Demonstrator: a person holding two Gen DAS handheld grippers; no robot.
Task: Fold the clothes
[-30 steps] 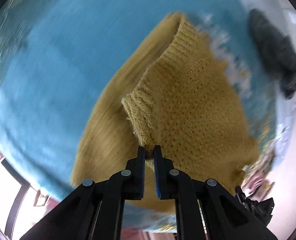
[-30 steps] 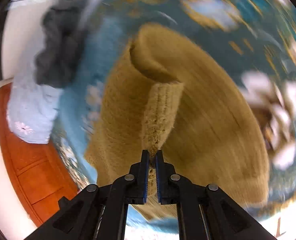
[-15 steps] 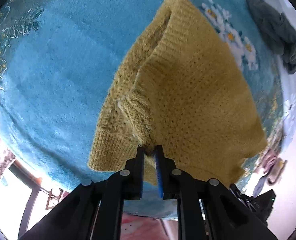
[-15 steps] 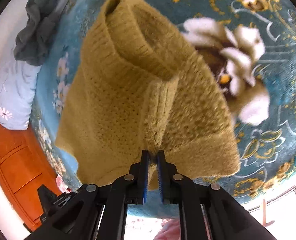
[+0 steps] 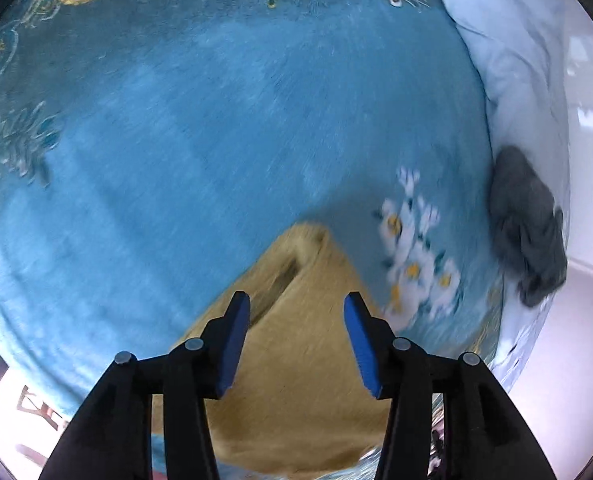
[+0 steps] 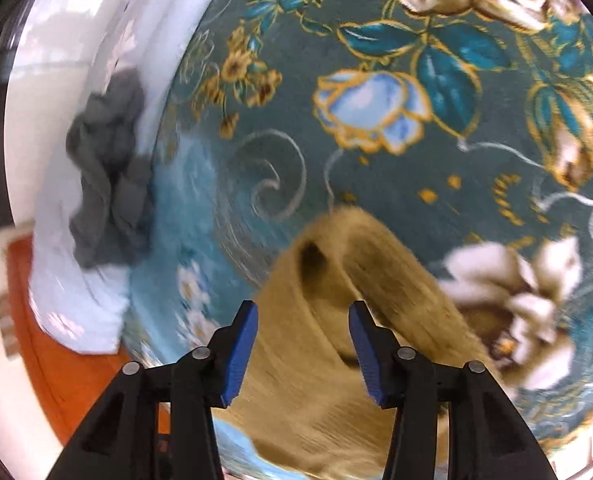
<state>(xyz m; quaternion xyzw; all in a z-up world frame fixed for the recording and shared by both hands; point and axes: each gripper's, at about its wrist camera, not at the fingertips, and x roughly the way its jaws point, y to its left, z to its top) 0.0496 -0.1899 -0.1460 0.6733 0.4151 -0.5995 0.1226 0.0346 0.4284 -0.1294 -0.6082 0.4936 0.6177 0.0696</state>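
Observation:
A mustard-yellow knit sweater (image 5: 296,380) lies below my left gripper (image 5: 297,312) on a blue floral bedspread (image 5: 216,140). The left gripper is open and holds nothing. In the right wrist view the same sweater (image 6: 316,380) lies under my right gripper (image 6: 303,322), a rolled opening facing the camera. The right gripper is open and empty too. Both views are motion-blurred.
A crumpled grey garment (image 5: 532,224) lies on a pale blue pillow (image 5: 508,52) at the bed's right edge; it also shows in the right wrist view (image 6: 108,188). An orange wooden bed frame (image 6: 56,380) is at lower left there.
Both grippers were shut on the sweater's edge and holding it up. Now both have opened and let go, and the sweater has dropped onto the bedspread.

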